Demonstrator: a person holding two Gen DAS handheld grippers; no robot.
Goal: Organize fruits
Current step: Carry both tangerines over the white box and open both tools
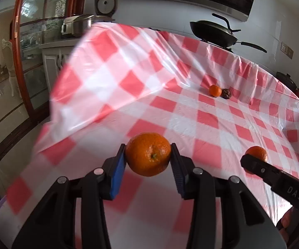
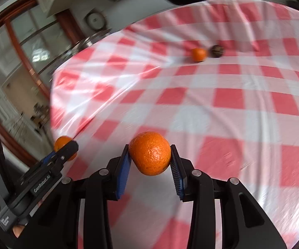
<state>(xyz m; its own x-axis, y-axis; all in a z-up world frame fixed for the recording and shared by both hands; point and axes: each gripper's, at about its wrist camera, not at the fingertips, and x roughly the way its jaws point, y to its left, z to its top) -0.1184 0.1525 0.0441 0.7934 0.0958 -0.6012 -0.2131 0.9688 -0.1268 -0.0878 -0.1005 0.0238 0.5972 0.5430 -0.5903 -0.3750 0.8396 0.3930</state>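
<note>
Closest in, the left hand-held gripper (image 1: pixel 148 155) is clamped on an orange (image 1: pixel 148 154), blue pads pressed to both its sides, the fruit carried clear above the checked tablecloth (image 1: pixel 191 112) that covers the counter. Just to that orange's right, the right hand-held gripper (image 2: pixel 150 154) pinches a second orange (image 2: pixel 150 153) the same way, pads tight on either flank. Both fruits look airborne, so the step in hand is judged to be the carry, with both pickups done. Well beyond the left orange, toward the back of the cloth, a third orange (image 1: pixel 215 90) sits just beside a dark round fruit (image 1: pixel 226 93); whether they touch is hard to tell. Farther still behind that orange stands a black pan (image 1: pixel 213 33). The next move likely calls for bringing both loads toward that far pair and setting them down gently so nothing rolls.
</note>
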